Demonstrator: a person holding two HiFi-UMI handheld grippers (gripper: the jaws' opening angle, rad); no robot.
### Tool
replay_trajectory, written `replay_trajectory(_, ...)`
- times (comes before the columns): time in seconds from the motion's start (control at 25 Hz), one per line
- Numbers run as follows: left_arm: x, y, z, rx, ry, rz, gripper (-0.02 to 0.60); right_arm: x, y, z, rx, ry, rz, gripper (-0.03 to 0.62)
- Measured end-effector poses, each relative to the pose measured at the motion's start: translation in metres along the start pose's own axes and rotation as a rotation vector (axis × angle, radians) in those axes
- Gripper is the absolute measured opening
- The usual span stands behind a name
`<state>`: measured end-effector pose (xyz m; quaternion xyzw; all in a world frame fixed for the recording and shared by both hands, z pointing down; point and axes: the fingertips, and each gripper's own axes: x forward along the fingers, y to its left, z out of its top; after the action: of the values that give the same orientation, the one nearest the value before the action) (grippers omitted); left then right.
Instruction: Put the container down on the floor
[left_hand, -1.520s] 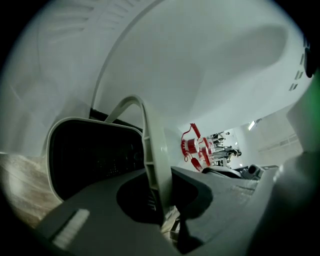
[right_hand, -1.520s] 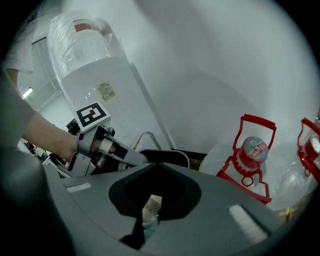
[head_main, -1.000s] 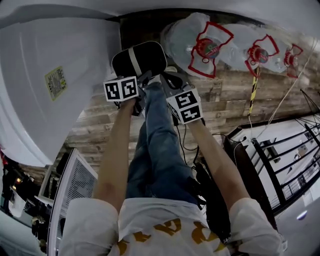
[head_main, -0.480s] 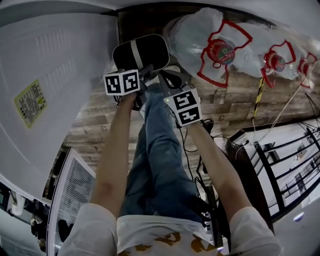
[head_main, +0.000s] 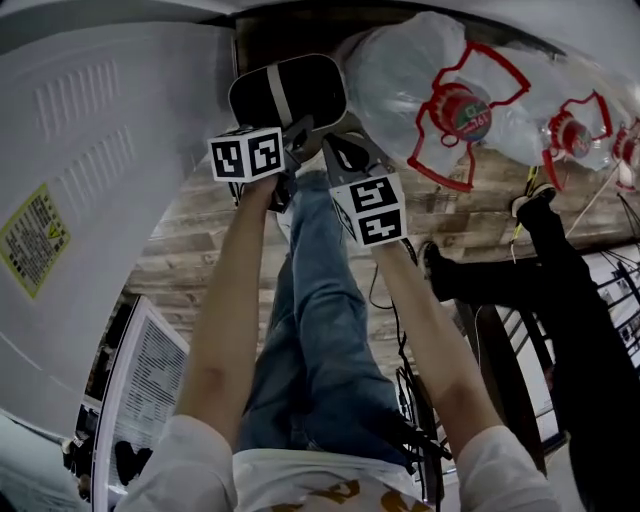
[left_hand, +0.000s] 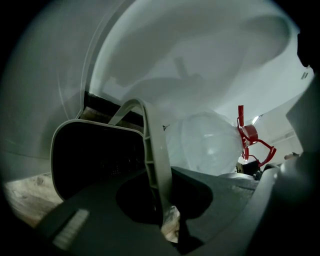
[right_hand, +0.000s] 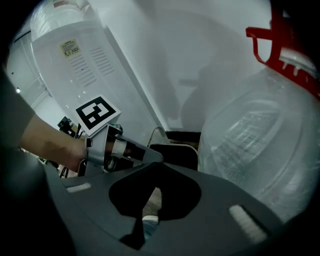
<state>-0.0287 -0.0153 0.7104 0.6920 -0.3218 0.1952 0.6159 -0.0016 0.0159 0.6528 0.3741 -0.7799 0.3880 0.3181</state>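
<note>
Head view, container: the black container (head_main: 300, 90) hangs at top centre, above the plank floor (head_main: 200, 250), between a white appliance (head_main: 100, 150) and a water bottle (head_main: 400, 70).
Head view, lowering: my judgement is to bring it straight down into the gap, level, clear of the bottle, and let go only once the base rests.
Head view, hidden: the container's underside and the floor beneath it are not shown; a bystander's dark legs (head_main: 560, 280) stand at right.
Left gripper view, jaws: the left gripper (left_hand: 167, 220) is clamped on the grey handle (left_hand: 152, 150); the contact itself is dark.
Right gripper view, jaws: the right gripper (right_hand: 147, 210) is drawn to a sliver with nothing in it; the container lies ahead at centre, mostly screened by the jaws and bottle.
</note>
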Motion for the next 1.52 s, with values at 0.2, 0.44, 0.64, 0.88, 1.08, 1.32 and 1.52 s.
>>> replay_trajectory(0.2,0.003,0.008,0.005,0.056,-0.007,0.044,0.028,0.010,0.005,0.000,-0.009,-0.001,0.012,0.023)
replay_trajectory(0.44,0.000,0.015,0.009,0.028,-0.042,0.052,0.029,0.018,0.008,0.004,-0.006,-0.010,0.022,0.023)
replay_trajectory(0.64,-0.009,0.026,0.008,-0.016,-0.071,0.084,0.026,0.017,0.006,0.005,-0.009,-0.017,0.014,0.023)
replay_trajectory(0.88,-0.018,0.035,0.008,-0.030,-0.097,0.110,0.028,0.017,0.007,0.001,-0.001,-0.010,0.015,0.023)
replay_trajectory(1.08,-0.025,0.045,0.006,-0.032,-0.094,0.176,0.028,0.020,0.012,-0.002,0.011,-0.010,0.016,0.023)
replay_trajectory(1.32,-0.035,0.062,-0.004,-0.061,-0.079,0.244,0.028,0.021,0.019,0.001,0.007,-0.010,0.020,0.023)
replay_trajectory(1.52,-0.051,0.079,-0.012,-0.054,-0.067,0.376,0.040,0.021,0.022,0.001,0.004,0.001,0.023,0.023)
